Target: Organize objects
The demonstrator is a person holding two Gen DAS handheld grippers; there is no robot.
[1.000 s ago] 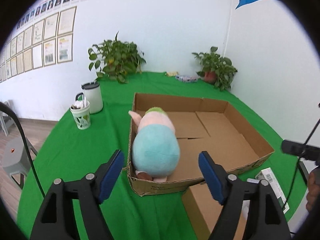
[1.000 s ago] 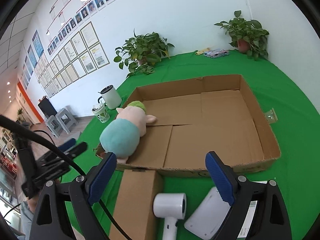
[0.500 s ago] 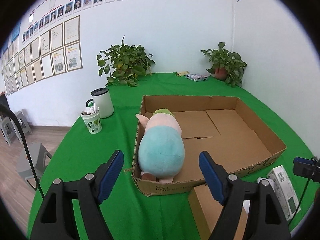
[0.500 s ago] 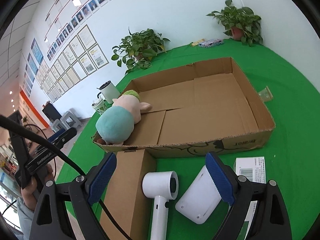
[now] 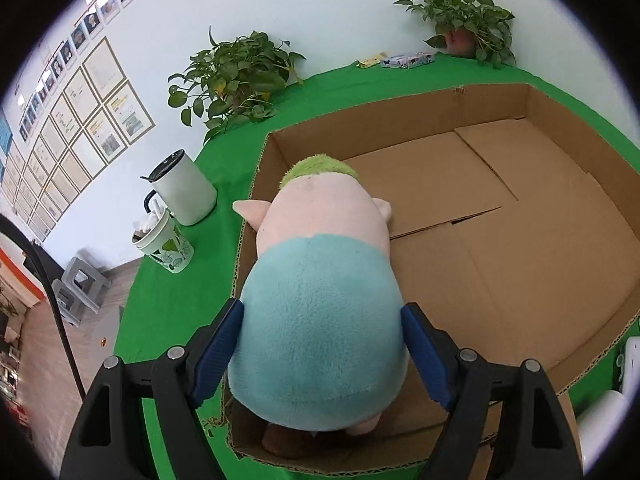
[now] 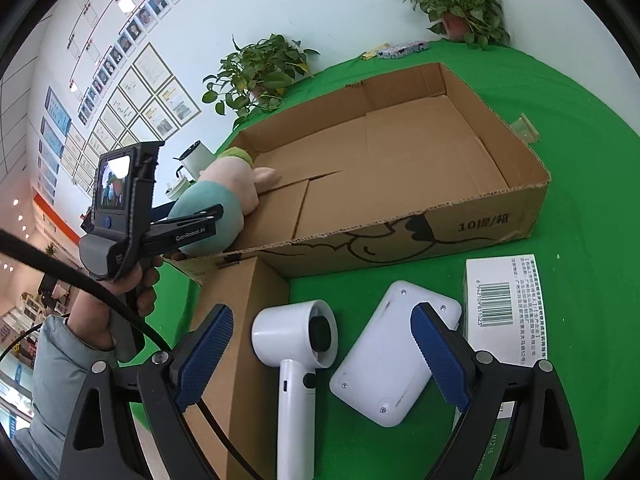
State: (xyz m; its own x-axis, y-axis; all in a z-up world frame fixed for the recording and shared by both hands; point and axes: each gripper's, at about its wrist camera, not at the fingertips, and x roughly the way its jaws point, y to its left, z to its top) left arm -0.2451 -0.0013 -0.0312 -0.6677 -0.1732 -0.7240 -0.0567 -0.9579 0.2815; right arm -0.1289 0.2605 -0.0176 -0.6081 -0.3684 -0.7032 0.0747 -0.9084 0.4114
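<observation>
My left gripper point(image 5: 322, 354) straddles the pink-and-teal plush pig toy point(image 5: 320, 300) in the shallow brown cardboard box point(image 5: 560, 240).
Its blue pads seem to touch the plush; my right gripper point(image 6: 322, 354) gapes wide above the white handheld hair dryer point(image 6: 296, 360).

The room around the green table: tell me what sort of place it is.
Probably an office or company showroom, used as a recording space. Rows of framed certificates and staff portrait photos line the white wall, potted plants decorate the green-clothed table.

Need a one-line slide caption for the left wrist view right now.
Left hand-held gripper straddles the plush toy lying in the near-left corner of the cardboard box, blue pads at its teal sides.
</observation>
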